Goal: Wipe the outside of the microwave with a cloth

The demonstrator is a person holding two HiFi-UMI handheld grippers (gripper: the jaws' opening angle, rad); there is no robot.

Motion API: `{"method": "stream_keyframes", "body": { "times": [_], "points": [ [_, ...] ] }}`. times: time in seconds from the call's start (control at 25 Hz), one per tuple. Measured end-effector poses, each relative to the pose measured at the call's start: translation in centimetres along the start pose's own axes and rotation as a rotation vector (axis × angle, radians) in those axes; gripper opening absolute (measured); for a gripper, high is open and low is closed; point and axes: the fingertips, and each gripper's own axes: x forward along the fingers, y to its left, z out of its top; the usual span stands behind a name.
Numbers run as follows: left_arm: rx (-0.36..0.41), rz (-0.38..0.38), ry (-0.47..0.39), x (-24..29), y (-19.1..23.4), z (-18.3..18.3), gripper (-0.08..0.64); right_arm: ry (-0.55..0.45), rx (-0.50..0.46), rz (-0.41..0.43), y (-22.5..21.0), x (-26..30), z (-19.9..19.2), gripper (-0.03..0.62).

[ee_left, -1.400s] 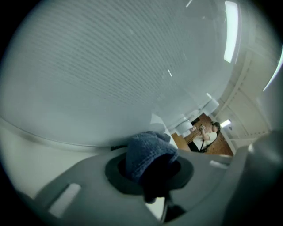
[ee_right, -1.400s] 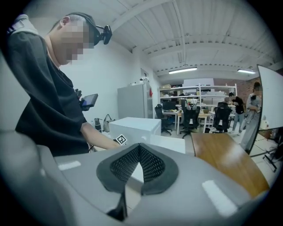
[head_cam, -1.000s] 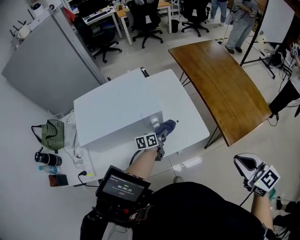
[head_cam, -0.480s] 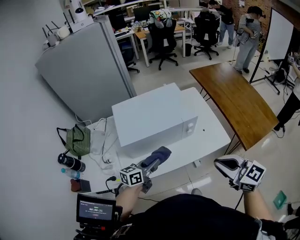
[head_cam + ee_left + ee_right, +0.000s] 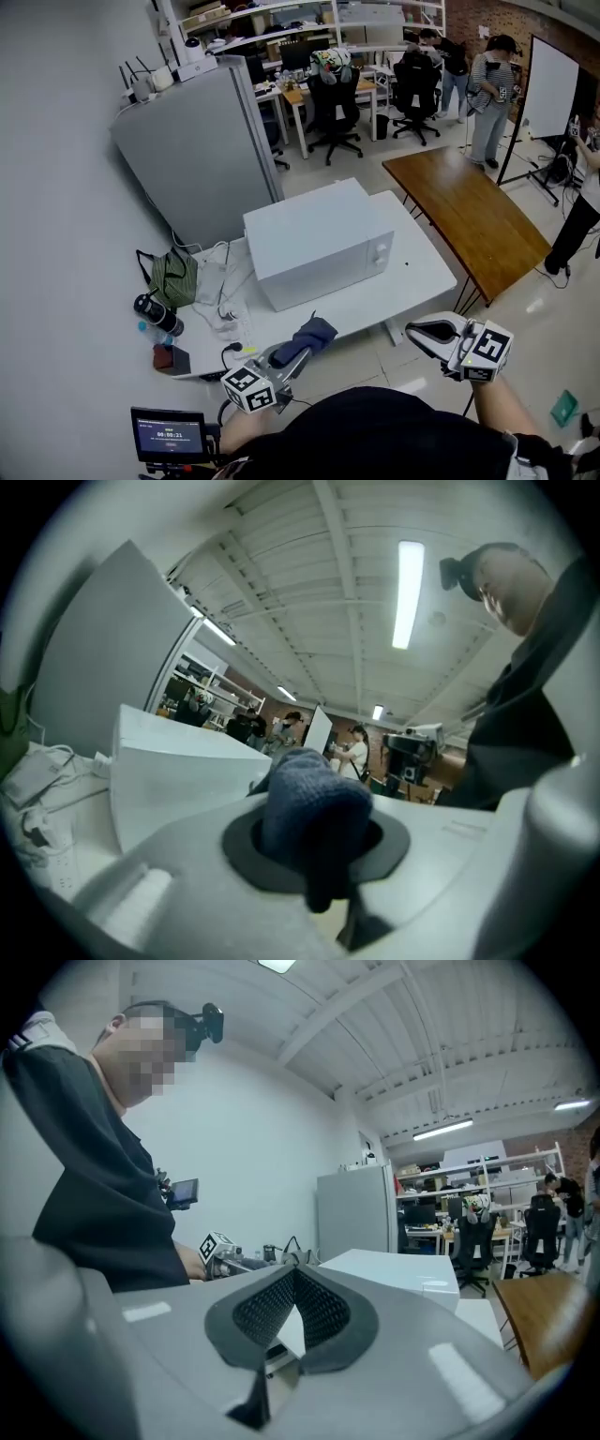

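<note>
The white microwave (image 5: 319, 246) stands on a white table (image 5: 417, 274); it also shows in the left gripper view (image 5: 173, 771) and the right gripper view (image 5: 398, 1269). My left gripper (image 5: 286, 356) hangs off the table's near edge, clear of the microwave, shut on a dark blue cloth (image 5: 307, 337). In its own view the cloth (image 5: 314, 803) bulges from between the jaws of the left gripper (image 5: 314, 846). My right gripper (image 5: 424, 332) floats to the right of the table, over the floor. Its jaws (image 5: 295, 1279) meet at the tips with nothing between them.
A tall grey cabinet (image 5: 202, 150) stands behind the table. A green bag (image 5: 173, 277), a dark bottle (image 5: 155, 314) and cables (image 5: 225, 286) lie at the table's left end. A wooden table (image 5: 469, 211) is to the right; office chairs and people are farther back.
My left gripper has drawn back with the cloth from the microwave's front to beyond the table's near edge. The head view has pulled away. The right gripper now faces the microwave.
</note>
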Motion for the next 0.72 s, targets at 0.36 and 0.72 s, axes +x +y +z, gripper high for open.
{"method": "stream_keyframes", "body": {
  "times": [0.36, 0.72],
  "points": [
    [-0.031, 0.002, -0.023, 7.2, -17.6, -5.5, 0.058, -0.041, 0.041, 0.083, 3.6, -15.3, -4.0, 0.006],
    [0.025, 0.107, -0.067, 4.4, -25.7, -6.4, 0.058, -0.046, 0.040, 0.156, 8.3, -19.8, -4.3, 0.006]
  ]
}}
